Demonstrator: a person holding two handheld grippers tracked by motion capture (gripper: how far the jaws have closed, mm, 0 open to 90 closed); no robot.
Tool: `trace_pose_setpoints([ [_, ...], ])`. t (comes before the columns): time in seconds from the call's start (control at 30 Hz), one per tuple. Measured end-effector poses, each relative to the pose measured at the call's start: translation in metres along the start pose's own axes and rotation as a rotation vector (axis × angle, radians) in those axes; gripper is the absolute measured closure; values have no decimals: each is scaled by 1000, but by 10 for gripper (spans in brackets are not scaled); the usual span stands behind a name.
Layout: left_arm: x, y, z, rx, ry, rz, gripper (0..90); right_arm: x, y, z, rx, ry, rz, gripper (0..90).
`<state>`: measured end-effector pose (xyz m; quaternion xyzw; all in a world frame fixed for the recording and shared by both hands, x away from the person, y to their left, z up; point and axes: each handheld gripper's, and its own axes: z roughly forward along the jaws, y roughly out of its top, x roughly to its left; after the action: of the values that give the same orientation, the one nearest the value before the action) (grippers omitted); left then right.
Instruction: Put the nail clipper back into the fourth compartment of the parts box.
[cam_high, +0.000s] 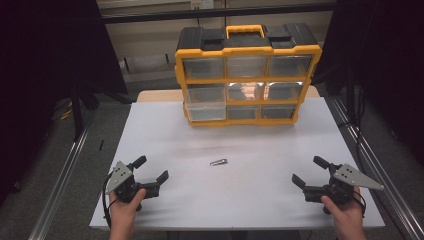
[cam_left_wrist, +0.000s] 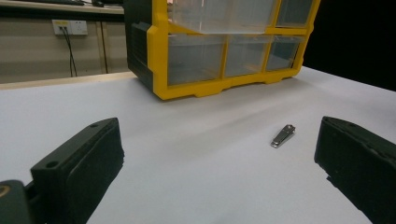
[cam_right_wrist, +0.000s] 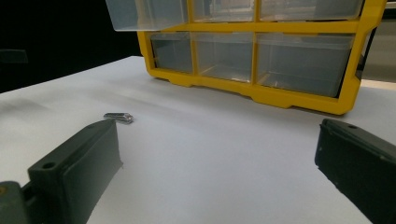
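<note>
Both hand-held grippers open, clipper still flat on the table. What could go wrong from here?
1. The nail clipper lies flat on the smooth white table, so closing jaws may skid it away rather than grip it.
2. One drawer juts out of the organizer; a reaching left hand-held gripper might clip it.

Organizer (cam_left_wrist: 205, 56) top cut off in both gripper views, middle drawer contents (cam_high: 247, 91) blurred by glare

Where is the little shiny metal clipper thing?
In the high view, the nail clipper lies flat on the white table, near the middle, in front of the yellow drawer organizer and between the two grippers.
</note>
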<state>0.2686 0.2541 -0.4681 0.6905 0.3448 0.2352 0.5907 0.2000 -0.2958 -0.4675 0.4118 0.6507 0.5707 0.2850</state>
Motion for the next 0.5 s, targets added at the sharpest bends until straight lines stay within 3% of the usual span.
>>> trace_pose_setpoints([
  [0.37,-4,3,10,9,-7,-5,12,0,0,0,-2,1,-6,0],
  [0.5,-8,5,17,5,-30,-9,12,-1,1,-1,-6,1,1,0],
])
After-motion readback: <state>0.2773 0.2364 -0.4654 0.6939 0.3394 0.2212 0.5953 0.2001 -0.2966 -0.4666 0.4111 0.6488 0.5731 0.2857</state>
